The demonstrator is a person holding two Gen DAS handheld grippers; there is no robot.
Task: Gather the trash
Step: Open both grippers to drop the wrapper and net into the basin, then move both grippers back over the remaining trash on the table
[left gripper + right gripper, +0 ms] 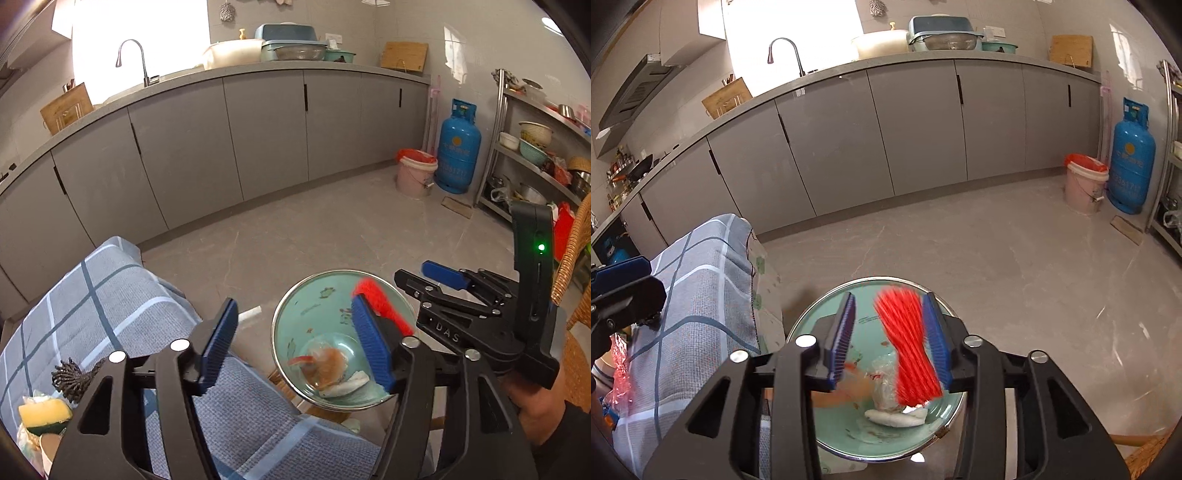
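Your right gripper (pixel 890 336) stands apart, red wrapper (pixel 908 347) against one pad, above the green bowl (pixel 846 432); your left gripper (pixel 295 347) gapes empty.

Blue gas cylinder (pixel 1132 158) beside grey cabinets (pixel 916 129) (doors shut)

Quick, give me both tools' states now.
Left tool: open, holding nothing.
Right tool: open; red strip bundle lies loose against one finger, above the green bowl.
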